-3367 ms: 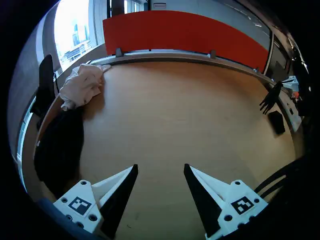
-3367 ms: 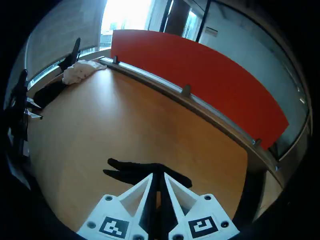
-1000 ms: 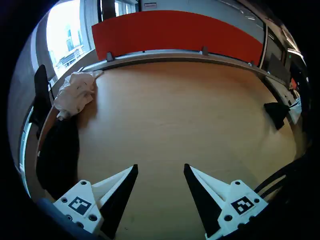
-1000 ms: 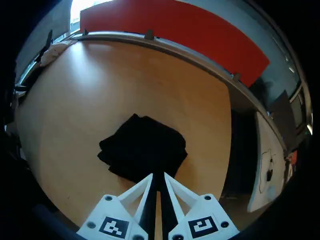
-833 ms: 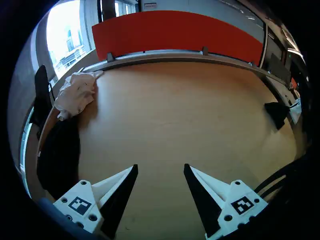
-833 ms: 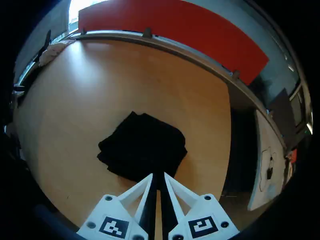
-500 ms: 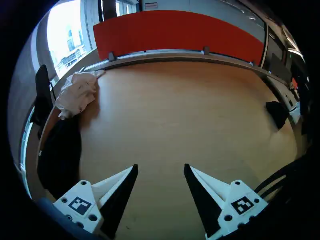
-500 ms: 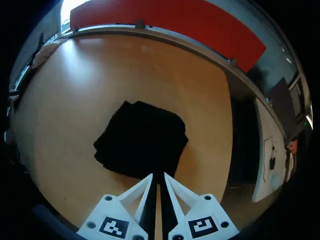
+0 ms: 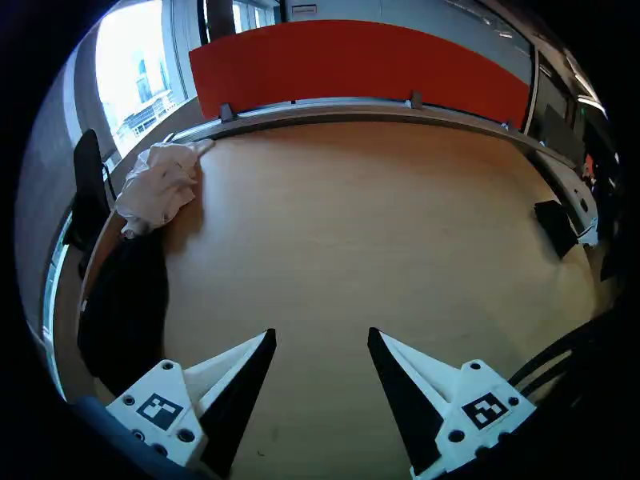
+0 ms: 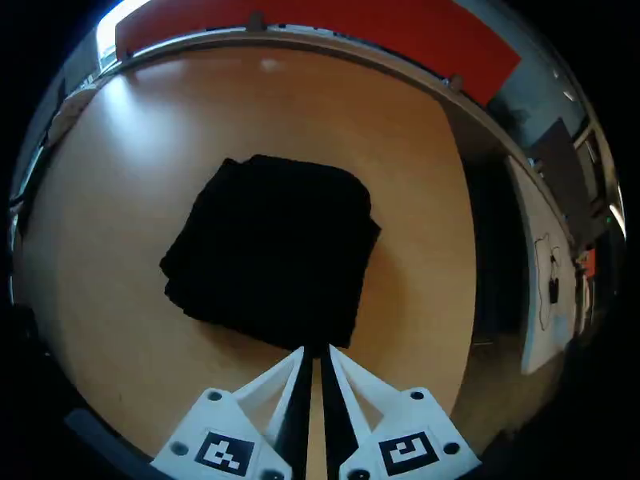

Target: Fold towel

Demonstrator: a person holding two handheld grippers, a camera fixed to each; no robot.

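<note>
Right gripper view: black cloth towel (image 10: 272, 248) is lying folded square on the wooden counter (image 10: 120, 200)
Right tool (image 10: 314, 356) is sitting pressed together at its near edge, left tool (image 9: 320, 344) hovering spread; folding is looking done, only withdrawal remaining

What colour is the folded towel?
The towel is plain black; the right gripper view shows it best.

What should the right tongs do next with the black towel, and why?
Probably open the right tongs and let go. The black towel lies flat on the table as a compact folded stack, and the tongs look closed on its near edge, so releasing seems to be all that is left. The left tongs are open over bare wood, away from it.
</note>
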